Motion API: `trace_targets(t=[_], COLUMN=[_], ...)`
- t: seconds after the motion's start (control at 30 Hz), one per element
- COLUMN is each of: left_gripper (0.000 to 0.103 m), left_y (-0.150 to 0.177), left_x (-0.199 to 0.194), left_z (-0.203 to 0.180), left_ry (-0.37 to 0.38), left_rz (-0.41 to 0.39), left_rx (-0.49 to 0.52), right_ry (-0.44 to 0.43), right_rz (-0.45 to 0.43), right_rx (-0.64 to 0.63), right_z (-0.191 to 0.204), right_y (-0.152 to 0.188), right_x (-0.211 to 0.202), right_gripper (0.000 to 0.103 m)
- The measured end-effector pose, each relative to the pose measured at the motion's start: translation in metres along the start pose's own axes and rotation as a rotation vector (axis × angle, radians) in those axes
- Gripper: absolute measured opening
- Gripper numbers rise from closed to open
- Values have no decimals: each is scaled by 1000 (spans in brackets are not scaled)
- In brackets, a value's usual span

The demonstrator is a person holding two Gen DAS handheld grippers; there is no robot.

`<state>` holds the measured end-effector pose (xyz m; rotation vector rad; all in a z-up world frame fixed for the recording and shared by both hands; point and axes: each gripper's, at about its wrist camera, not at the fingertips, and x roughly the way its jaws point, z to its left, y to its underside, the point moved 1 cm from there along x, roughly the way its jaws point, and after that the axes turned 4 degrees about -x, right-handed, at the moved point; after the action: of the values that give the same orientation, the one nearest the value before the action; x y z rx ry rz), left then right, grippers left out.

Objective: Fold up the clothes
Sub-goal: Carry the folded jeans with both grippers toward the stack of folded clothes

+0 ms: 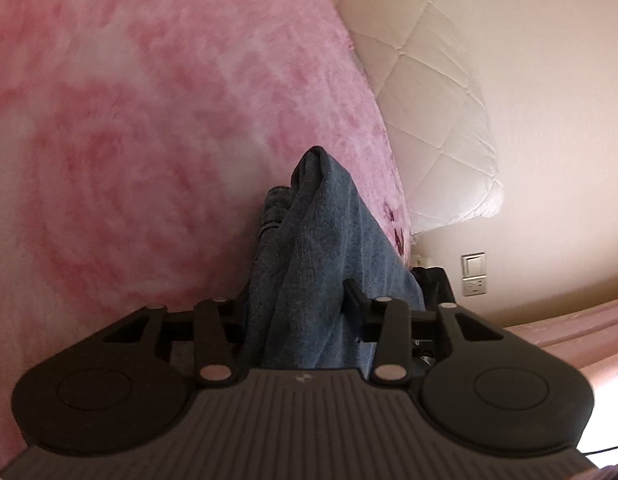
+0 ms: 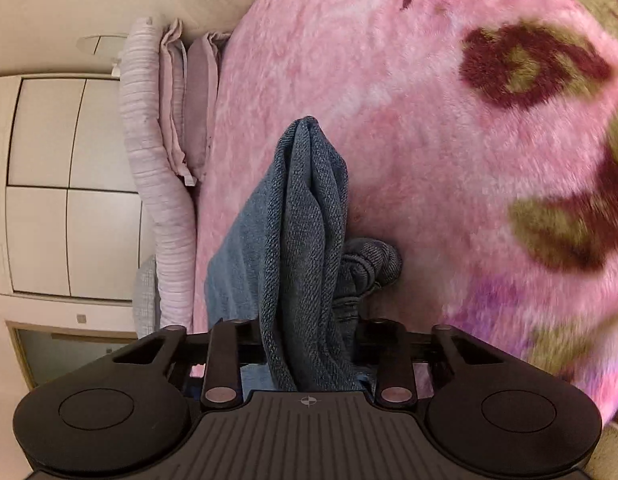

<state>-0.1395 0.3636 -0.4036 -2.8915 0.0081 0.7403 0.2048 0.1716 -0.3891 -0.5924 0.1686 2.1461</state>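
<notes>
A blue denim garment (image 1: 329,264) hangs bunched over the pink fluffy blanket (image 1: 149,120). My left gripper (image 1: 301,312) is shut on a thick fold of it; the cloth hides the fingertips. In the right wrist view the same denim garment (image 2: 305,240) drapes from my right gripper (image 2: 309,340), which is also shut on it. A crumpled part of the denim (image 2: 369,268) rests on the blanket (image 2: 389,120) just right of the held fold.
A white quilted pillow (image 1: 429,120) lies beside the blanket's edge, with a wall socket (image 1: 474,276) below it. Folded pale pink bedding (image 2: 169,140) is stacked at the blanket's left side, with white cupboard doors (image 2: 69,184) behind.
</notes>
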Motion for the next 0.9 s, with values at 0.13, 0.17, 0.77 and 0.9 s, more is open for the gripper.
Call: trace_targets(t=[0.13, 0.17, 0.77, 0.9], left_gripper=[33, 33, 34, 34], left_y=[22, 28, 215, 276], left_x=[-33, -45, -425, -506], left_z=[-32, -41, -180, -182], left_ry=[12, 25, -171, -233], left_rz=[-107, -137, -788, -943], left_rx=[50, 53, -113, -159], right_ry=[-58, -74, -382, -442], right_rz=[-16, 8, 541, 671], right_rx=[-59, -74, -337, -387], right_z=[31, 47, 347, 397], right_y=[8, 12, 140, 209], right_x=[-21, -22, 14, 49], right_gripper=[29, 28, 28, 28])
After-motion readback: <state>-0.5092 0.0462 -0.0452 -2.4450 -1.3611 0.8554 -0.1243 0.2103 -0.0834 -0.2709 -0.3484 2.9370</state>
